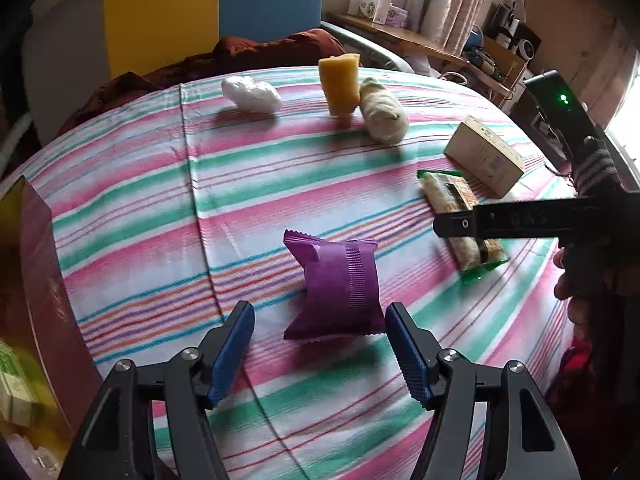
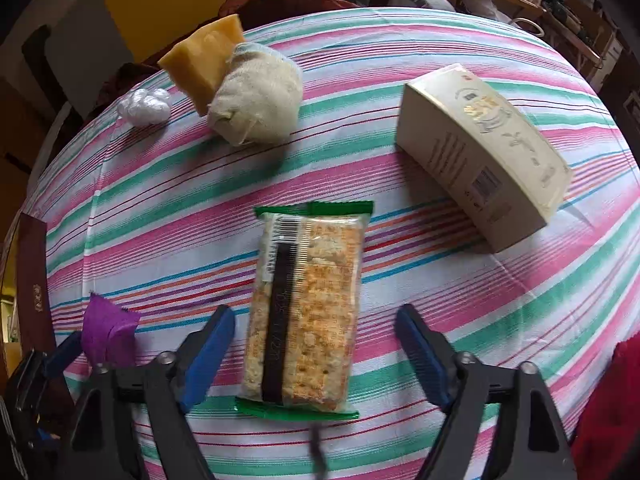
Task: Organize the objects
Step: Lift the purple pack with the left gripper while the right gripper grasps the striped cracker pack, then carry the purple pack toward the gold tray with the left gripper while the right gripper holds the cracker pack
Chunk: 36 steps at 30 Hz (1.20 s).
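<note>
A purple snack packet (image 1: 336,288) lies on the striped cloth (image 1: 160,200), its near end between the blue pads of my left gripper (image 1: 320,322). The jaws stand open and the pads do not touch it. My right gripper (image 2: 316,320) hangs open over a clear cracker packet with green ends (image 2: 304,308), which lies lengthwise between its fingers with gaps on both sides. In the left wrist view the right tool's black body (image 1: 520,220) crosses over that cracker packet (image 1: 448,196). The right wrist view shows the purple packet (image 2: 108,332) at the lower left.
A maroon box with a gold inside (image 1: 44,280) stands at the left edge and holds small packets. Farther back lie a white crumpled bag (image 1: 252,94), a yellow sponge (image 1: 340,80), a cream cloth bundle (image 1: 384,112) and a cream carton (image 1: 484,156).
</note>
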### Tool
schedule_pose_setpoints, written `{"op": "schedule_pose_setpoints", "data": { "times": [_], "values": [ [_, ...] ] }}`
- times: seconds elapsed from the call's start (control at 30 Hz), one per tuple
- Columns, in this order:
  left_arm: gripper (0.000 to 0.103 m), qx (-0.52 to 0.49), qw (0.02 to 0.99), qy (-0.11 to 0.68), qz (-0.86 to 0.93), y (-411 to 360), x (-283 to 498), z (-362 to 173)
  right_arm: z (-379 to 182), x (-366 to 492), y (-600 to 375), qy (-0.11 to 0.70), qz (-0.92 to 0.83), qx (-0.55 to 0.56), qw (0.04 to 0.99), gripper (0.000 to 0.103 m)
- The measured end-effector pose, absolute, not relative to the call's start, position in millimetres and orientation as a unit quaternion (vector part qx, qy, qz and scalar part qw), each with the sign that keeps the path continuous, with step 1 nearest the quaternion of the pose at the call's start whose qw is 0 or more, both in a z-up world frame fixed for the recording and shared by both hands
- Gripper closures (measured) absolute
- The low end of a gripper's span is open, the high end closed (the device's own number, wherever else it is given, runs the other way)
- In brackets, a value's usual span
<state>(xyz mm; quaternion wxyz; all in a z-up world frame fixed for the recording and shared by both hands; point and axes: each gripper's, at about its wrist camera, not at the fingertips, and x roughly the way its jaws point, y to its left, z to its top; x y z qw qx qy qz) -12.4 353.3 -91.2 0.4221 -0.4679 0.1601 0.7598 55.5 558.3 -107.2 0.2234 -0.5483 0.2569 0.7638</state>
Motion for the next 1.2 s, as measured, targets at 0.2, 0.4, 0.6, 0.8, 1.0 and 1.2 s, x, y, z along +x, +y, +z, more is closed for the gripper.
{"op": "schedule_pose_setpoints", "data": {
  "times": [0.2,0.4,0.6,0.8,1.0,1.2],
  "values": [
    [0.034,-0.438,0.433,0.195,0.763,368.0,-13.2,-83.3,-109.0,51.5,553.3,0.23,0.759,-0.565,0.227,0.014],
    [0.06,-0.452,0.434,0.226,0.745,384.2,-24.7,-100.1,-107.2,53.7,555.4,0.231,0.761,-0.563,0.227,0.014],
    [0.062,-0.432,0.435,0.216,0.76,377.0,-22.2,-107.5,-101.9,58.5,557.9,0.213,0.761,-0.558,0.251,0.039],
    [0.062,-0.427,0.432,0.209,0.766,375.5,-22.5,-110.1,-96.3,60.0,558.7,0.197,0.767,-0.553,0.261,0.057],
    [0.062,-0.412,0.435,0.2,0.775,373.2,-19.5,-111.8,-96.1,61.4,563.4,0.207,0.766,-0.553,0.256,0.056],
    [0.062,-0.402,0.437,0.193,0.781,369.7,-16.8,-112.1,-94.0,61.7,563.9,0.199,0.768,-0.552,0.257,0.056]
  ]
}}
